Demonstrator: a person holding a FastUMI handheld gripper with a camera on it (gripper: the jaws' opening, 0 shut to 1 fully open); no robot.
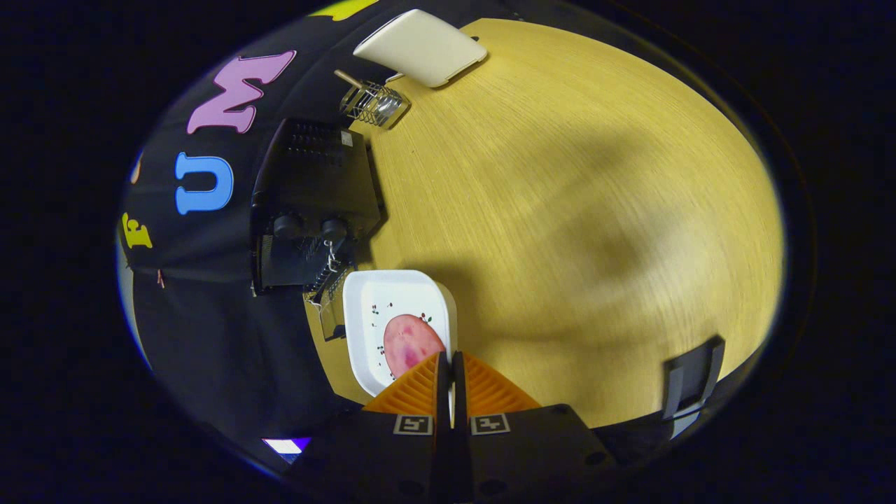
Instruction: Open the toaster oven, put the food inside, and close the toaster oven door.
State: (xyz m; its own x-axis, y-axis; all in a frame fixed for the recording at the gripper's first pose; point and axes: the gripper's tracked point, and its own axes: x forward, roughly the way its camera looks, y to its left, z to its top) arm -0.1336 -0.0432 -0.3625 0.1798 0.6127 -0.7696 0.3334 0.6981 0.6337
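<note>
Beside the open toaster oven (pixel 308 203), the plate (pixel 399 290) rim is pinched between the fingers (pixel 451 367); loading and door closing remain.

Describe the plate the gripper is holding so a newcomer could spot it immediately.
On the yellow wooden table, find the black toaster oven by the booth wall. Just in front of it, the gripper pinches the rim of a white square plate, the only dish carrying a pink food slice.

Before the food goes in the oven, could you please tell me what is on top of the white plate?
A pink round slice of food lies on the white plate. The tongs, clamped on the plate's rim, cover its near edge.
</note>
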